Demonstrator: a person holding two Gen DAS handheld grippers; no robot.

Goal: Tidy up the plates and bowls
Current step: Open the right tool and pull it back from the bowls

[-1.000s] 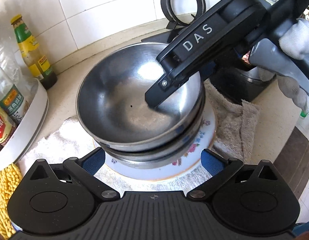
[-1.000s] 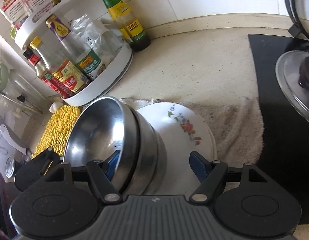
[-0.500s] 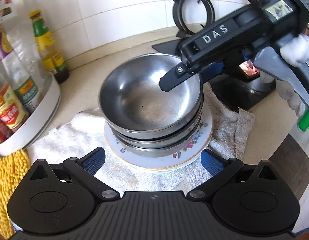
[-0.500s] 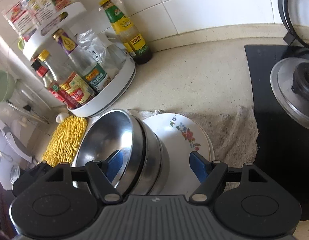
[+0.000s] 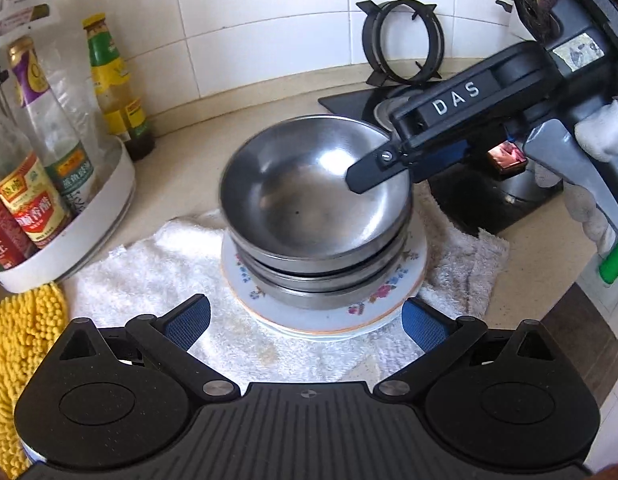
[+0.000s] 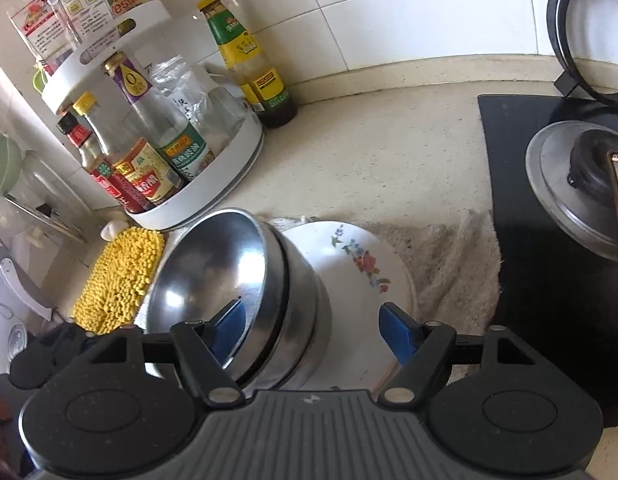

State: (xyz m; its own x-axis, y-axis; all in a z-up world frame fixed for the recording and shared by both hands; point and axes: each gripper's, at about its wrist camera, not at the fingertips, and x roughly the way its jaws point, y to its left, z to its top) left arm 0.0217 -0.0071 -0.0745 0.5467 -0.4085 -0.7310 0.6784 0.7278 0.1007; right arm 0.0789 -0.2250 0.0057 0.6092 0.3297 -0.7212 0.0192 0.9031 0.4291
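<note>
A stack of steel bowls (image 5: 309, 208) sits on floral white plates (image 5: 385, 296) on a white towel (image 5: 149, 280). My left gripper (image 5: 305, 320) is open and empty, just in front of the plates. My right gripper (image 6: 309, 320) is open, straddling the bowls' rim, its left finger (image 6: 225, 324) inside the top bowl (image 6: 213, 272) and its right finger over the plate (image 6: 357, 280). In the left wrist view the right gripper reaches in from the right, one finger (image 5: 373, 168) over the top bowl.
A white two-tier rack of sauce bottles (image 6: 161, 152) stands at the left, a green-capped bottle (image 6: 249, 68) beside it. A yellow chenille mat (image 6: 121, 276) lies left of the towel. A black stove (image 6: 549, 240) with a steel lid (image 6: 581, 196) is at the right.
Both grippers have drawn back from the stack, so the bowls and plates look smaller and farther. The right gripper's finger has lifted toward the bowl's right rim. Both stay open.
</note>
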